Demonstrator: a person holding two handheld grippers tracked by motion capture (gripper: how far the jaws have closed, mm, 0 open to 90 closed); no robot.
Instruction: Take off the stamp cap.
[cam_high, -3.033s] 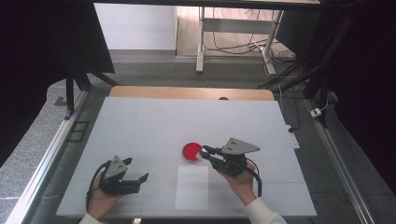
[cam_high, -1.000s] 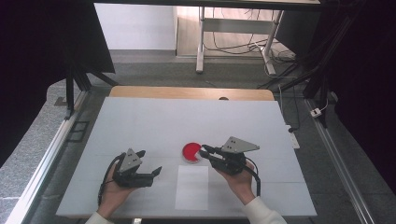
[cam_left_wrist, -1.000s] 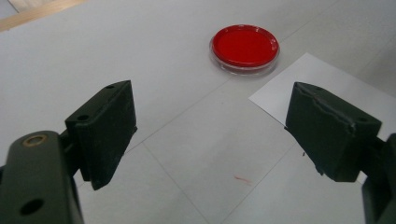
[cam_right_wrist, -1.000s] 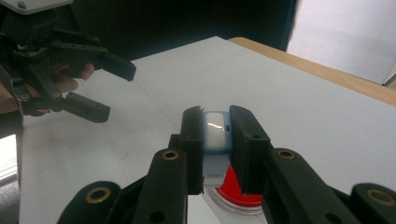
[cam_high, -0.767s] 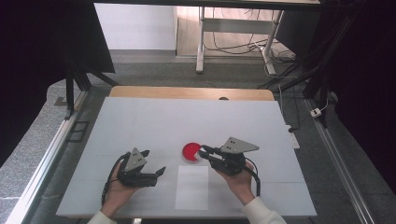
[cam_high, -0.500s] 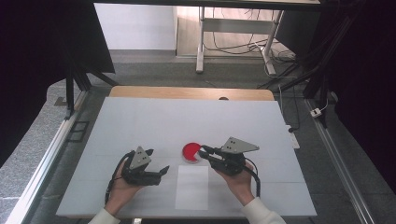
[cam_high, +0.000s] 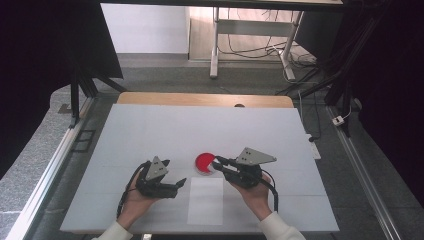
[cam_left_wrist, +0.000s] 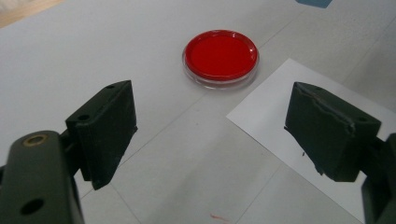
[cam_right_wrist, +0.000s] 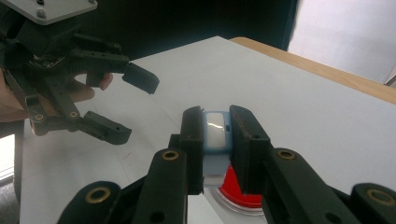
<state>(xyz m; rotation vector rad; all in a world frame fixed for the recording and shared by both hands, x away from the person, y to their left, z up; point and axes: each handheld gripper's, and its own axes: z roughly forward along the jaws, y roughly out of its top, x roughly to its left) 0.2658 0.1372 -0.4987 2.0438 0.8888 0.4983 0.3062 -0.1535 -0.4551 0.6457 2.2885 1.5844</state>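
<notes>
High view puts the red dish (cam_high: 204, 163) on the white table (cam_high: 150, 130), at the far left corner of the paper sheet (cam_high: 206, 200). Your right gripper (cam_high: 217, 162) holds its tips just above the dish's right edge, jaws pinching a small light-blue piece (cam_right_wrist: 216, 130). Your left gripper (cam_high: 181, 183), jaws spread wide and empty, is near and left of the dish, which lies straight ahead between its jaws in the left gripper view, so the right one is nearer

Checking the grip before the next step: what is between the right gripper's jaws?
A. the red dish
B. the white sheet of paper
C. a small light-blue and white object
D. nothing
C: in the right gripper view the right gripper is shut on the small light-blue and white object, above the red dish.
</notes>
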